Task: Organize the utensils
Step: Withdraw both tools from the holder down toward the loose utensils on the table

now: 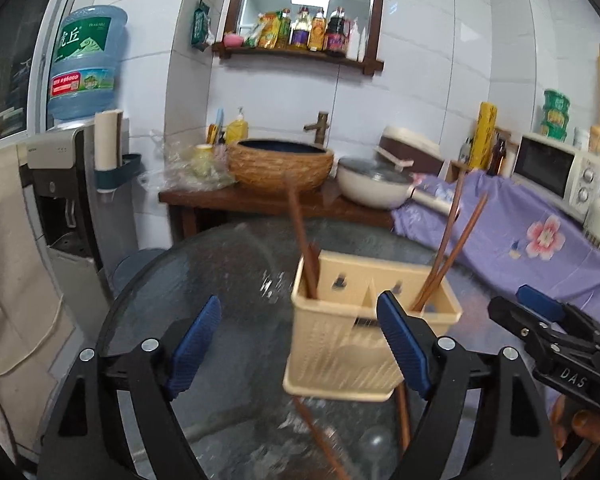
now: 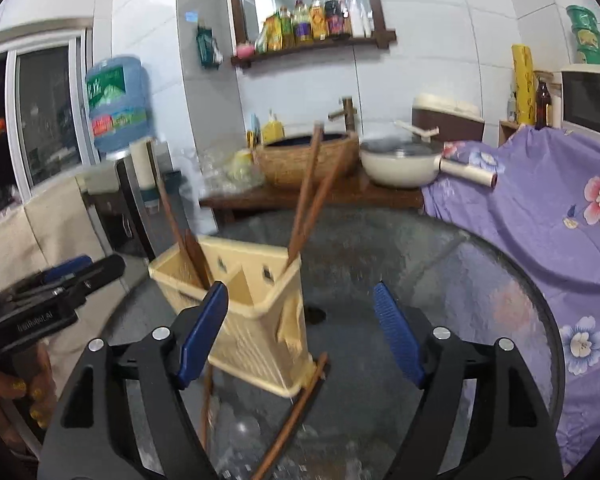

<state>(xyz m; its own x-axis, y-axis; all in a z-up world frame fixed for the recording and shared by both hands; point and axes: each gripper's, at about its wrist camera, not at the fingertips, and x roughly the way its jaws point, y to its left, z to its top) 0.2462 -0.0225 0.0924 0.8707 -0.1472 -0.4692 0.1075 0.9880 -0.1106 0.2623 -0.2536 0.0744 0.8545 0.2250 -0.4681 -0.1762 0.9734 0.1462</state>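
Observation:
A beige slotted utensil holder (image 1: 352, 332) (image 2: 256, 304) with two compartments stands on the round dark glass table (image 1: 204, 264) (image 2: 440, 264). One brown chopstick (image 1: 302, 240) stands in its left compartment and two chopsticks (image 1: 448, 248) (image 2: 308, 196) lean in the right one. More chopsticks (image 1: 320, 436) (image 2: 296, 412) lie on the table in front of the holder. My left gripper (image 1: 300, 352) is open and empty, just in front of the holder. My right gripper (image 2: 300, 336) is open and empty, its left pad (image 2: 204, 332) near the holder. Each gripper shows at the edge of the other's view (image 1: 548, 332) (image 2: 56, 284).
A wooden stand with a woven basin (image 1: 280, 164) and a white pan (image 1: 376, 184) is behind the table. A purple flowered cloth (image 2: 540, 200) covers a counter on the right with a microwave (image 1: 556, 168). A water dispenser (image 1: 72, 184) stands at left.

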